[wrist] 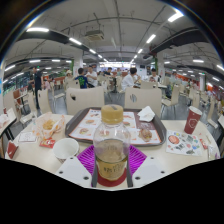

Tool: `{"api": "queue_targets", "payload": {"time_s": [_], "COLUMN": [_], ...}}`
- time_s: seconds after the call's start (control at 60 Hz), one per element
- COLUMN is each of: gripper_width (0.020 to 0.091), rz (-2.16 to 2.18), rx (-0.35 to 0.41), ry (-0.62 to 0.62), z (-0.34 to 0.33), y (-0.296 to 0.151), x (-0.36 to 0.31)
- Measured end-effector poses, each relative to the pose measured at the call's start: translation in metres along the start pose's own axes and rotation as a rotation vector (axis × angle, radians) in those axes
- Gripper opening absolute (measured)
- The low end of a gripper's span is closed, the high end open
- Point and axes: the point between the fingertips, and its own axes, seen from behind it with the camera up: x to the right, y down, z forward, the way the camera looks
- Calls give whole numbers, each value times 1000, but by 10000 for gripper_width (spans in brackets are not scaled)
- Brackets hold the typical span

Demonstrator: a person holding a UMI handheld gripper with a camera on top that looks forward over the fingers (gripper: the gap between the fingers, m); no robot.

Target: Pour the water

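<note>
Your gripper (111, 166) is clenched on one clear plastic bottle (111, 140): both purple pads (88, 160) press against its lower body from either side, and the bottle stands upright between the fingers with its cap at the top. Liquid shows in its lower part. Just to the left of the fingers sits one white paper cup (65, 149) on the table (180, 160), apart from the bottle. Beyond the bottle lies one tray (84, 126) with food wrappers and crumpled paper on it. To the left is one paper bag of food (47, 127); to the right one red cup (193, 120) stands upright beside one plate (183, 145). Past the table you see two pale chair backs (85, 99), and several people (128, 79) sit farther back in the hall.
</note>
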Motion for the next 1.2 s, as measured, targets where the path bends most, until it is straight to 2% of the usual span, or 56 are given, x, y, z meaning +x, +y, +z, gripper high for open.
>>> {"api": "queue_targets", "payload": {"time_s": [0.083,0.217,0.25,0.317,0.333,0.383,0.433,0.55,0.7,0.933,1.2], "gripper_width": [410,513,584,855,865,828,861,851,849,850,850], "rz": [2,-15,-15,2,6,13,20,62,86,68,8], "rx": [21,4,-23,-66,-72,-97,-123,-190,-237,-264,-253], "ry": [-5,8,10,-1,-3,16,50,96,140,191,217], "z": [-1,-3,-3,-7,-9,-18,-30,-73,-145,-235,-271], "y": [-1,2,7,13,13,14,16,18,13,10,3], "x": [0,0,0,-5,-7,-5,-2,-8,-33,-75,-87]}}
